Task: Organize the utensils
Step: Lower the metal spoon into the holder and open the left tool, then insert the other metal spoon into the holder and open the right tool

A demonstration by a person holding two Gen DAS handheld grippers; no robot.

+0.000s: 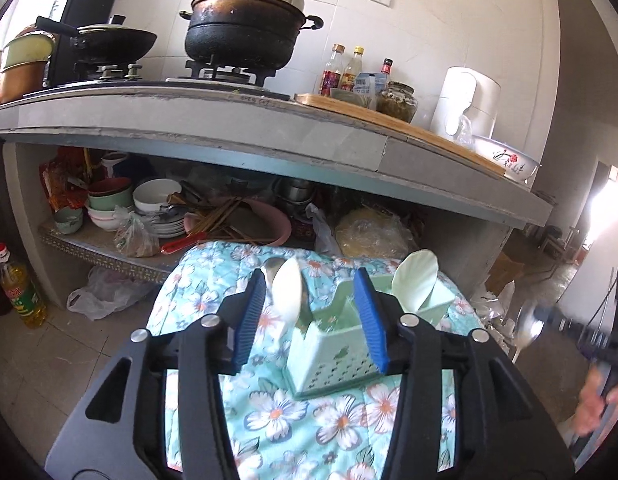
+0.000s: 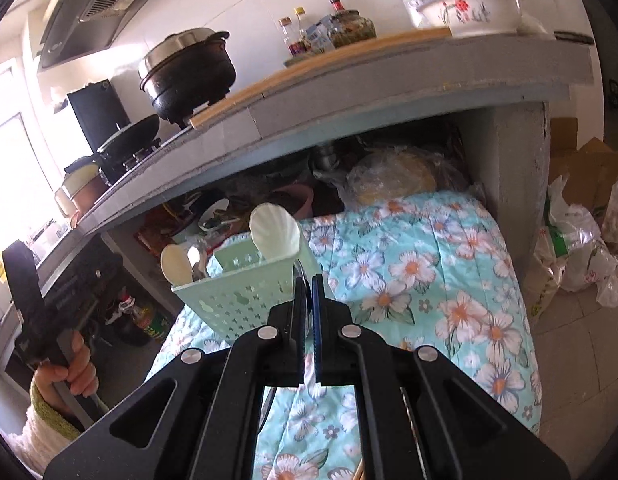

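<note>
Left wrist view: the left gripper (image 1: 313,316) has its blue fingers (image 1: 249,320) parted with nothing pressed between them, straddling the near left corner of the green caddy (image 1: 329,354), which stands on the flowered quilt (image 1: 309,412). Inside the caddy a white spoon (image 1: 287,288) and a dull metal spoon lean handle-down in the left compartment, and a shell-shaped white scoop (image 1: 415,276) stands in the right one. Judging by the parted fingers right beside it, the white spoon has probably just been let go there.

In the right wrist view the right gripper (image 2: 309,312) is closed on a metal spoon (image 2: 303,308), seen edge-on just right of the caddy (image 2: 237,300). It is held bowl-up, likely so the handle can drop into a compartment next. The kitchen bench (image 1: 229,120) behind the caddy carries pots and bottles.
</note>
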